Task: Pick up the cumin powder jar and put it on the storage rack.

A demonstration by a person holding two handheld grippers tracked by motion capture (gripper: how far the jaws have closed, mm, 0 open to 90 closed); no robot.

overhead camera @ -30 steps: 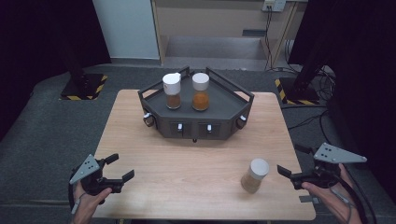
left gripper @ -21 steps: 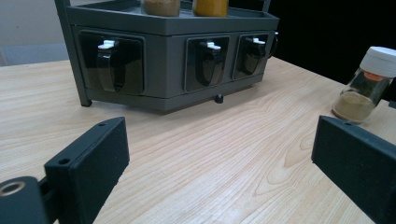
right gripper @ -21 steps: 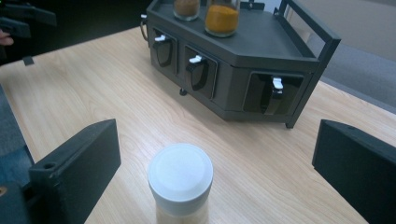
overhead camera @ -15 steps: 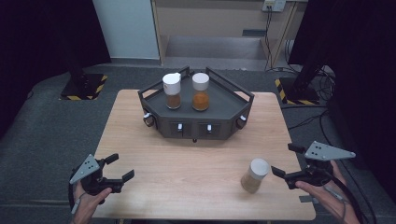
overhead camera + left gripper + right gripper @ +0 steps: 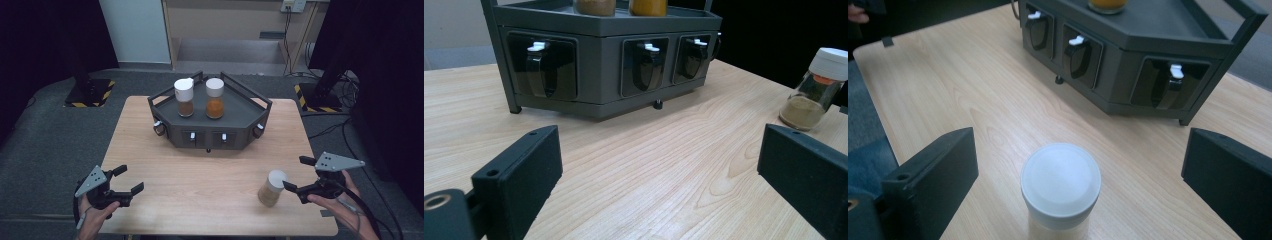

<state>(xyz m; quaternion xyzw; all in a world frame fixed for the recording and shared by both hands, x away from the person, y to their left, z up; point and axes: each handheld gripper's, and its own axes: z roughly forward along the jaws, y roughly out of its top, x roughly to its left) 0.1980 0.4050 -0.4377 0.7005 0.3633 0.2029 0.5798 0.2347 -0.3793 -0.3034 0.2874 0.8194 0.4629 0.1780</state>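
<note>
My right tool (image 5: pixel 1075 190), jaws apart around the white-lidded spice jar (image 5: pixel 1060 187), should centre low on the glass before clamping.

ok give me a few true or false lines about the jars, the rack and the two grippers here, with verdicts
1. Two jars stand on top of the rack. True.
2. The loose jar lies on its side. False: it stands upright on the table.
3. The right gripper is shut on the loose jar. False: its jaws are open, with the jar between them and untouched.
4. The left gripper is open. True.
5. The loose jar has a white lid. True.
</note>
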